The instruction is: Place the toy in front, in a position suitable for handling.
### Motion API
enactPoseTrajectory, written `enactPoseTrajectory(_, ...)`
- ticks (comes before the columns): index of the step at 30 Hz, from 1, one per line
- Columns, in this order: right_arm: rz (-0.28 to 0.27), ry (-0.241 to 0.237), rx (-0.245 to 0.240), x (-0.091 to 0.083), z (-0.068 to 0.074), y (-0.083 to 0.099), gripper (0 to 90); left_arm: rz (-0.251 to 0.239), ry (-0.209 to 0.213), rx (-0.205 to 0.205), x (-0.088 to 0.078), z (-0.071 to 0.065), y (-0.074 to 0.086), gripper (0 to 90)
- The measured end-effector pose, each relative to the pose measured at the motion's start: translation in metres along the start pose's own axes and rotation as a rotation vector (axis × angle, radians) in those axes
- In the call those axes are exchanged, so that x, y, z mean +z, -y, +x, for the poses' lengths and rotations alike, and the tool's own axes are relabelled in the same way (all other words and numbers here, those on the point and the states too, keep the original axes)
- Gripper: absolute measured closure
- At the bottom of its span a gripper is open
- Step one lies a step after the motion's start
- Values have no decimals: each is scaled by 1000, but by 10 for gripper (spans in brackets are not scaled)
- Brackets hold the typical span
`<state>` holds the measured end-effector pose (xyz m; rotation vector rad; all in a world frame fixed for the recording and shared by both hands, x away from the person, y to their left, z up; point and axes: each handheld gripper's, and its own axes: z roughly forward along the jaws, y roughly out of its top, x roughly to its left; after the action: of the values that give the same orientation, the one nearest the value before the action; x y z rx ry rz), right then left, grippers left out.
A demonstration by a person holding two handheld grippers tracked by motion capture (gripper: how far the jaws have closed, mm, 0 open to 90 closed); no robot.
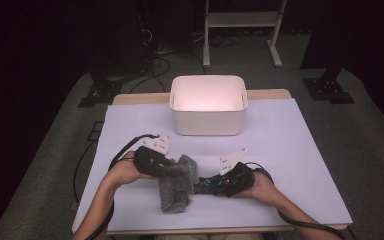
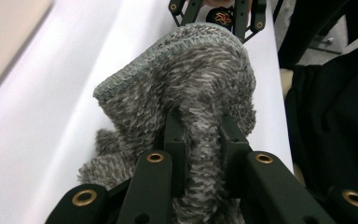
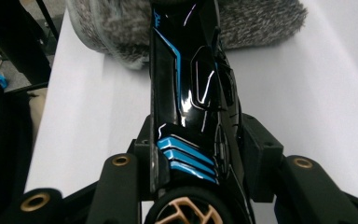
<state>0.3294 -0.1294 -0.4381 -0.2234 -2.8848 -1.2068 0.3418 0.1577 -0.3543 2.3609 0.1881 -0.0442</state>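
A grey fuzzy sock [image 1: 177,182] lies crumpled on the white table cover [image 1: 290,150] near the front edge. My left gripper [image 1: 166,167] is shut on a fold of the sock [image 2: 191,84], with the fabric pinched between its jaws [image 2: 200,135] and the cuff gaping toward the other hand. From the right, my right gripper [image 1: 210,185] is shut on a glossy black toy car [image 3: 191,93] with blue stripes and a gold wheel. The car's far end reaches the sock [image 3: 261,21]. The pads sit against the car's sides [image 3: 200,140].
A white plastic bin [image 1: 208,120] stands open at the back middle of the table. Cables trail from both grippers over the front edge. Beyond the table are dark floor, stands and a white rack [image 1: 240,20].
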Motion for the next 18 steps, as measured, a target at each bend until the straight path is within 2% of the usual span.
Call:
enactPoseTrajectory(2, -2, -2, -4, 5, -3, -5, 559, 11, -11, -1, -8, -2, 3, 777)
enactPoseTrajectory(6, 7, 3, 12, 13, -8, -8, 558, 27, -1, 4, -3, -5, 4, 777)
enactPoseTrajectory(11, 7, 5, 21, 17, -8, -8, 546, 78, 42, 17, 26, 0, 1, 776)
enactPoseTrajectory(13, 8, 19, 27, 14, -7, -7, 419, 89, 54, 18, 35, 0, 1, 776)
enactPoseTrajectory(18, -33, 38, 54, -7, -6, 7, 477, 102, 52, 16, 38, -1, -1, 776)
